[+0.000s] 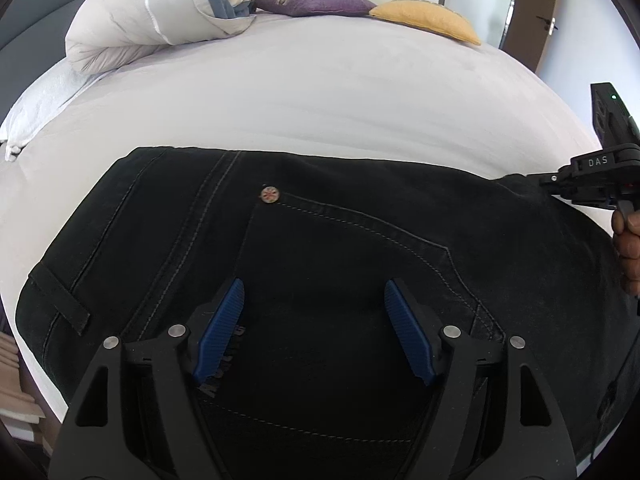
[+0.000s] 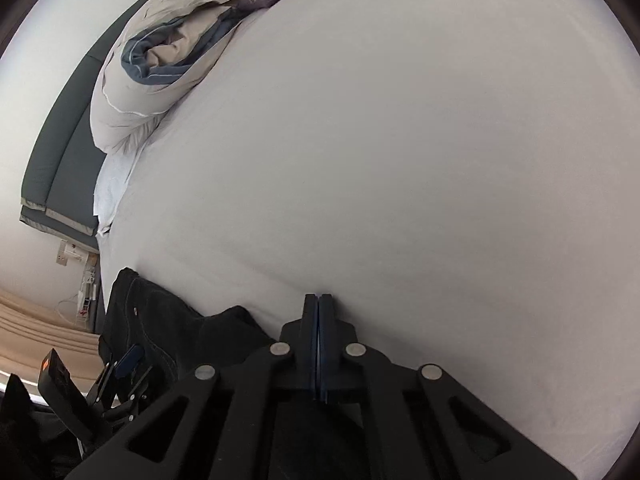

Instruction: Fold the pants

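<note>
Reading "DAS" on my right gripper at the left view's edge, I see the black pants spread on the white bed. My left gripper hovers over them, spread wide. The right view alone shows its blue pads pressed together, possibly pinching fabric; I cannot tell.

A wide bed in a smooth pale-lilac sheet carries the black denim pants directly beneath the left claw. Far ahead lie a rolled white duvet (blue-lined), a purple cushion and a mustard-yellow cushion.
</note>
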`<action>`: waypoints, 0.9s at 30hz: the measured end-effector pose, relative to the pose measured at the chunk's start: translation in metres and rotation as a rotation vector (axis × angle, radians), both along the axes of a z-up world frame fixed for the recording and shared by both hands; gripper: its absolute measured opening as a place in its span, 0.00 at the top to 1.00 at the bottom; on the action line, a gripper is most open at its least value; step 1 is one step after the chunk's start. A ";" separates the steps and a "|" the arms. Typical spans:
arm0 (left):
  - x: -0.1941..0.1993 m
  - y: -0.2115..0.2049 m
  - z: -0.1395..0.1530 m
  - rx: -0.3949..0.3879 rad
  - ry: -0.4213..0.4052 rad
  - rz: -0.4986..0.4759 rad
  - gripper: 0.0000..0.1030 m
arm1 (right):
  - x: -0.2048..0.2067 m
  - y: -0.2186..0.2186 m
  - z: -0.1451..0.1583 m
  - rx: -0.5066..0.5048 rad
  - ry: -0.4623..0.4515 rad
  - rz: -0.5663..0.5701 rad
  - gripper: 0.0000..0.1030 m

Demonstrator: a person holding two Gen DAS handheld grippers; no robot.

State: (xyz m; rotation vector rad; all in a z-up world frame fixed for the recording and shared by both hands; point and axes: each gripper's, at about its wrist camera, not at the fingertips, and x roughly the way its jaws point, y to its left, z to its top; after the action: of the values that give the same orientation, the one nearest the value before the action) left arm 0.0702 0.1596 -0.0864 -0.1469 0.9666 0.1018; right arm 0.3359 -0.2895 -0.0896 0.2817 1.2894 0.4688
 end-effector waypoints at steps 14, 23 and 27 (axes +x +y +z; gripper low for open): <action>-0.011 0.002 -0.004 0.047 0.031 0.006 0.28 | -0.178 -0.095 0.014 0.185 0.019 -0.046 0.79; -0.020 -0.057 0.044 0.039 -0.030 -0.079 0.28 | -0.278 -0.234 0.081 0.224 -0.114 -0.425 0.54; -0.021 -0.122 0.052 0.039 -0.026 -0.235 0.28 | -0.288 -0.176 0.066 0.398 -0.081 -0.283 0.45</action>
State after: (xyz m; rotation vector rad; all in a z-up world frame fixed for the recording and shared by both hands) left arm 0.0495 0.0375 -0.0345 0.0018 0.9490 -0.0967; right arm 0.0481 -0.4657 -0.0234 0.7606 1.0498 0.4857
